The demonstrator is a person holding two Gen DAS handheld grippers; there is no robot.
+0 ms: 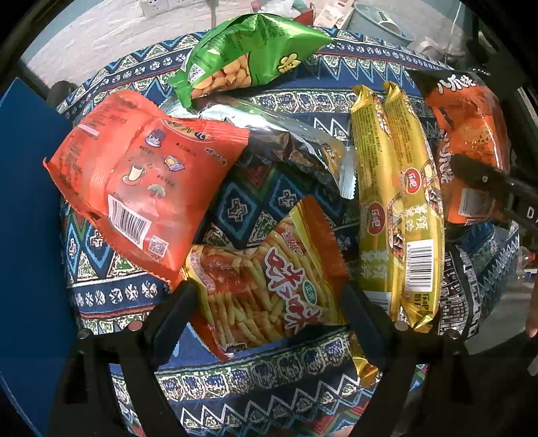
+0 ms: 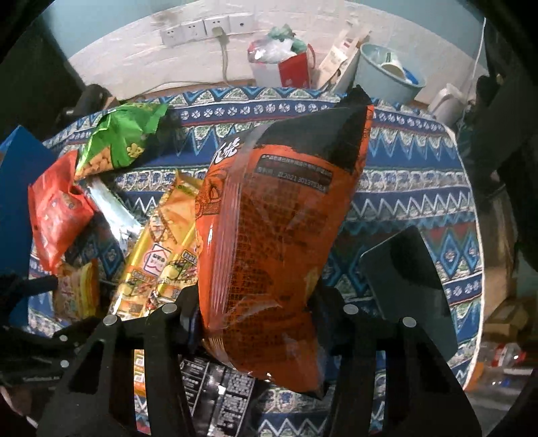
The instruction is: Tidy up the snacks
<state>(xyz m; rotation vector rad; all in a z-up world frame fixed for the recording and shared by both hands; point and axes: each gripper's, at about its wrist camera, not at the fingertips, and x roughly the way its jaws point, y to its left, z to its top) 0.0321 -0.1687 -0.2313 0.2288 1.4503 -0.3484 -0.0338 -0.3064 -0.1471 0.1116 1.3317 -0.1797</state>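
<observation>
Several snack bags lie on a round table with a patterned cloth (image 1: 262,376). My left gripper (image 1: 269,316) points straight down and is open, its fingers on either side of the lower end of an orange-yellow fries bag (image 1: 269,279) without pressing it. Around the fries bag are a red bag (image 1: 144,174), a green peanut bag (image 1: 242,57), a silver bag (image 1: 302,144), two gold packs (image 1: 396,201) and a black pack (image 1: 460,285). My right gripper (image 2: 255,309) is shut on the lower end of an orange-and-black bag (image 2: 275,228), which is held upright above the cloth.
A blue board (image 1: 30,235) stands at the table's left edge. Behind the table are wall sockets (image 2: 205,28), a red bag of clutter (image 2: 292,67) and a pale blue basin (image 2: 386,77). The table's rim (image 2: 470,208) curves down the right side.
</observation>
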